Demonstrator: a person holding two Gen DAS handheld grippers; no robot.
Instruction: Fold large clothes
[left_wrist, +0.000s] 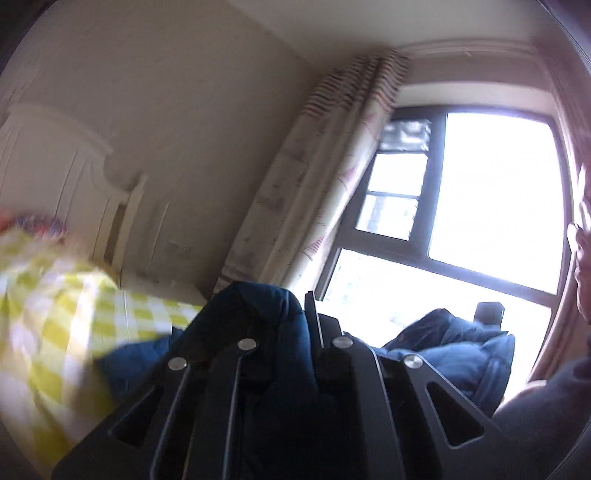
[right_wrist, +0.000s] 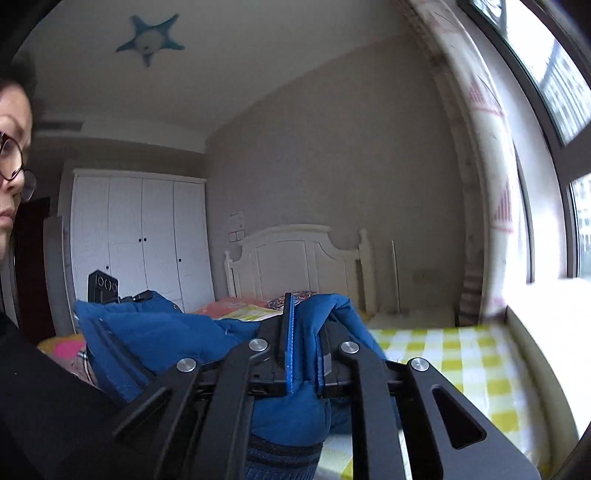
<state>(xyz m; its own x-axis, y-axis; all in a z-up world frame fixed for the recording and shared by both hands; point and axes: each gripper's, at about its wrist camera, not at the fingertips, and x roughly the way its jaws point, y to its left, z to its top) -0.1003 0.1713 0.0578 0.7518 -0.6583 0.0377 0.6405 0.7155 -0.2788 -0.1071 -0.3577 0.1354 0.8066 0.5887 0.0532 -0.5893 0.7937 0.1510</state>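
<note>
Blue padded jacket (right_wrist: 166, 336) hangs lifted above a yellow-checked bed (right_wrist: 461, 354), stretched between 2 grippers. The right gripper (right_wrist: 303, 354) pinches one bunched edge; the left gripper (left_wrist: 284, 332) clamps another fold.

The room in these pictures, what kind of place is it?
Most likely a home bedroom: a bed with a white headboard and a yellow checked sheet, a white wardrobe, and a curtained window.

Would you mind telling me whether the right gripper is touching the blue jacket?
Touching. The right wrist view shows the right gripper shut on a fold of the blue jacket.
</note>
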